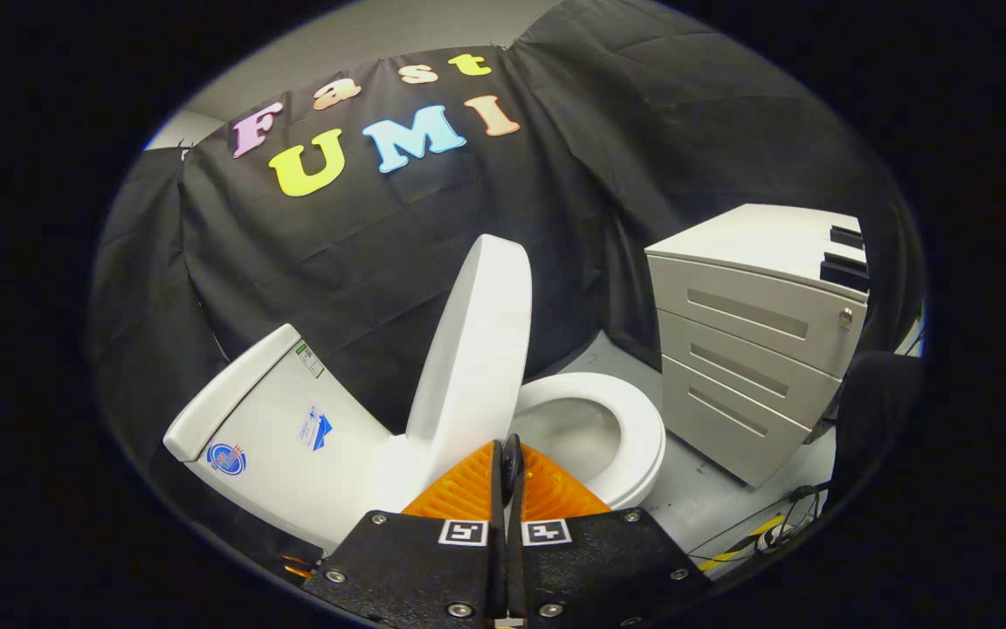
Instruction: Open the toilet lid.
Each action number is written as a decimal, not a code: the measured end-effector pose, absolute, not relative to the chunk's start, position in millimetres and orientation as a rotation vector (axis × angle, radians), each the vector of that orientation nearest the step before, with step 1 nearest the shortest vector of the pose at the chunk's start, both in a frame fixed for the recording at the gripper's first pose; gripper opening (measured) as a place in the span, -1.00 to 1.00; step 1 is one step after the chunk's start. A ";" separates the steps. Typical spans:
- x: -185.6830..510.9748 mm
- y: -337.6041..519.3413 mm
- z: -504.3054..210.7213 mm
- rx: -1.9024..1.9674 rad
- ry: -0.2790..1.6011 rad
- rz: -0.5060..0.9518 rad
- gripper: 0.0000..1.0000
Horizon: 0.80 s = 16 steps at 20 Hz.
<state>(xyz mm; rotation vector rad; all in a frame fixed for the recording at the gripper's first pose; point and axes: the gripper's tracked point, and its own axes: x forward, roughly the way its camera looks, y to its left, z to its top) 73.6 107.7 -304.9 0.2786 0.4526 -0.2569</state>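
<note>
Fingers: the gripper point(507, 467) has its fingers pressed together with nothing between them.
Lid: the toilet lid point(477, 349) stands raised just ahead, long axis near upright, leaning toward the tank point(267, 419).
Seat: the toilet seat point(634, 437) lies exposed beyond, beside the drawer cabinet point(756, 349).

The raised toilet lid point(477, 349) stands just ahead of the closed gripper point(503, 467) fingers, blocking that way. Beside it the bowl point(634, 428) lies open; the drawer cabinet point(756, 349) crowds the bowl's far side.
</note>
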 end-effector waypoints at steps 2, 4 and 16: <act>74.7 118.3 -297.1 0.227 0.445 -0.247 -1.00; 76.8 129.1 -289.5 0.183 0.440 -0.239 -1.00; 86.0 191.6 -256.5 0.032 0.401 -0.190 -1.00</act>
